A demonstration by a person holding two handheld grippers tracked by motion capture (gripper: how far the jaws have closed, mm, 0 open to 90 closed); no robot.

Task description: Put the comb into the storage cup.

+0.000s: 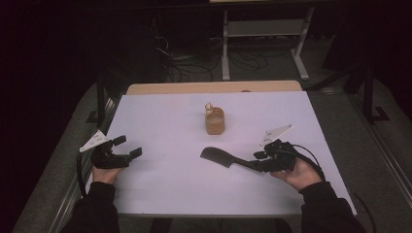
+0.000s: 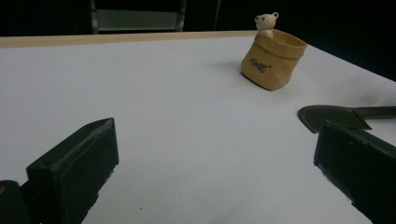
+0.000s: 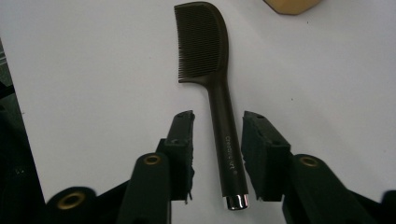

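A black comb [image 1: 218,156] lies flat on the white table [image 1: 165,189], teeth end to the left. In the right gripper view the comb [image 3: 201,42] points away and its handle runs between the jaws. My right gripper [image 1: 256,161] [image 3: 219,119] is open and straddles that handle, with a thin gap on each side. My left gripper [image 1: 128,145] [image 2: 217,140] rests open near the table's left edge with nothing between its fingers. In the left gripper view the comb's head [image 2: 336,114] peeks out behind one jaw.
A tan bag-shaped pot [image 1: 214,121] [image 2: 273,58] with a small bear figure [image 2: 266,21] on its rim stands at the table's middle back. A wooden strip [image 1: 214,87] borders the far edge. Beyond it are floor cables and a metal frame [image 1: 262,29].
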